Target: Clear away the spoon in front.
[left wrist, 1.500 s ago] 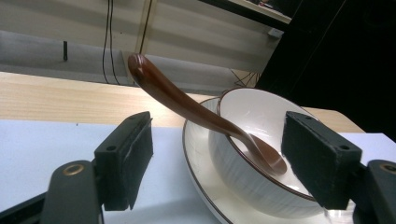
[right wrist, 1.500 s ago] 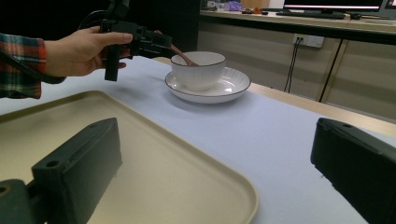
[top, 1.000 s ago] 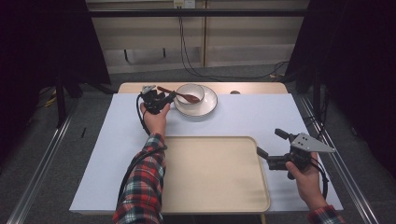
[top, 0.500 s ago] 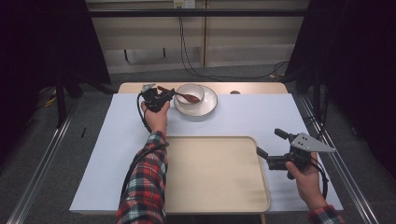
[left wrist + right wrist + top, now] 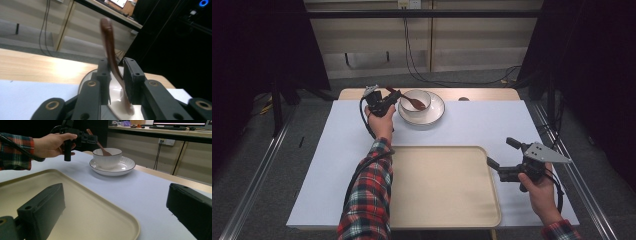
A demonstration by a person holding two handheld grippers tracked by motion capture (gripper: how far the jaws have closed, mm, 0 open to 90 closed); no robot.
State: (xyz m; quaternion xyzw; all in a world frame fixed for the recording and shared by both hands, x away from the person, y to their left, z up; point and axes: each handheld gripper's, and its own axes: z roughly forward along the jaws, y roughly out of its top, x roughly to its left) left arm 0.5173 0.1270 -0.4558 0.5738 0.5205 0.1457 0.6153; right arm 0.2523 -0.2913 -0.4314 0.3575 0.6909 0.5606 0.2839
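Overhead, the left gripper [image 5: 393, 96] has just been closing on the brown spoon [image 5: 412, 101] in the bowl [image 5: 416, 99]; close up, its pads pinch the handle, so lift straight; the right gripper [image 5: 502, 161] gapes empty beside the tray [image 5: 75, 220].

Bowl [image 5: 415, 100] on saucer [image 5: 434, 114], behind tray [image 5: 442, 187].

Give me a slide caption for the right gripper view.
Across the table, the left gripper closes on a brown spoon resting in a white bowl on its saucer.
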